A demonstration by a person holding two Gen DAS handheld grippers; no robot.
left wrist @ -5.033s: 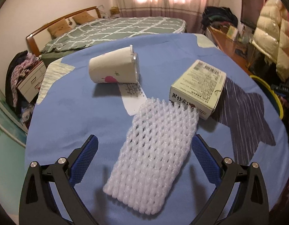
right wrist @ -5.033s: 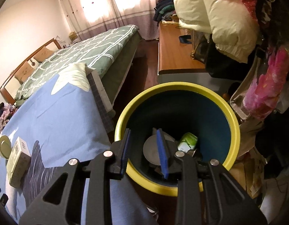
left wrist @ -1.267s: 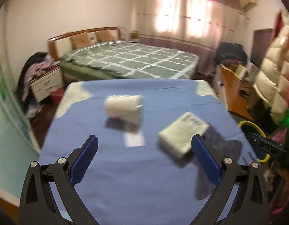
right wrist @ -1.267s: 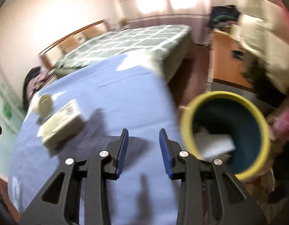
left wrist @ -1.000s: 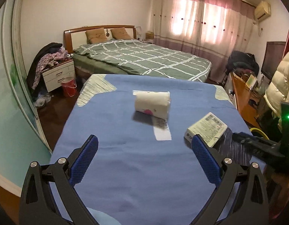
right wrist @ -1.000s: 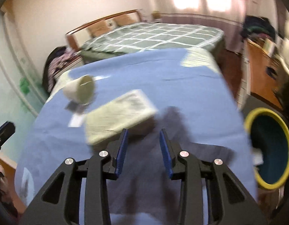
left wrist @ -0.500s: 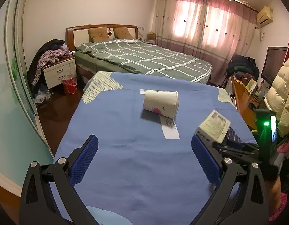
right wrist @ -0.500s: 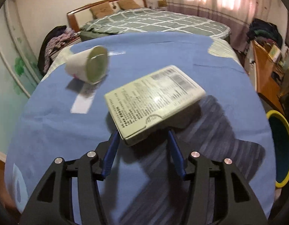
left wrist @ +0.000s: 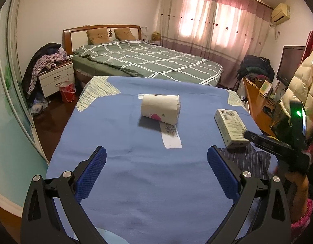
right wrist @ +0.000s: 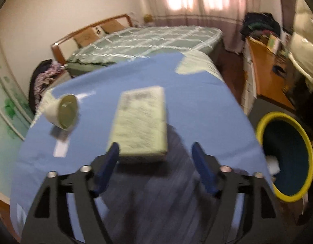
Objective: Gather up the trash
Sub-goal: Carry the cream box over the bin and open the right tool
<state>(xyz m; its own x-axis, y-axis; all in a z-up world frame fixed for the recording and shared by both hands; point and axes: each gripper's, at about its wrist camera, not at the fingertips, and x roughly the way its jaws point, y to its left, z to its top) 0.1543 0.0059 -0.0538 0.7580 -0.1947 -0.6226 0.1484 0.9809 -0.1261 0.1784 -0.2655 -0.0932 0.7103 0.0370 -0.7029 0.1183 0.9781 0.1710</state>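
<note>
Holding our left gripper [left wrist: 156,174] over the blue surface [left wrist: 124,183], we keep its fingers wide apart with nothing between them. Our right gripper [right wrist: 155,162] is opening its fingers, just before the flat box [right wrist: 141,122]. Farther lies the tipped paper cup [left wrist: 160,108]. Beside the surface stands the yellow-rimmed bin [right wrist: 286,154].

Paper cup [left wrist: 160,109] lay on its side mid-table [left wrist: 115,162], a paper slip [left wrist: 170,135] just before it. Flat box [left wrist: 230,127] lay to the cup's right, apart from it, near the table's right edge. Trash bin [right wrist: 286,158] stood on the floor right of the table. Bed [left wrist: 148,61] lay behind the table.
</note>
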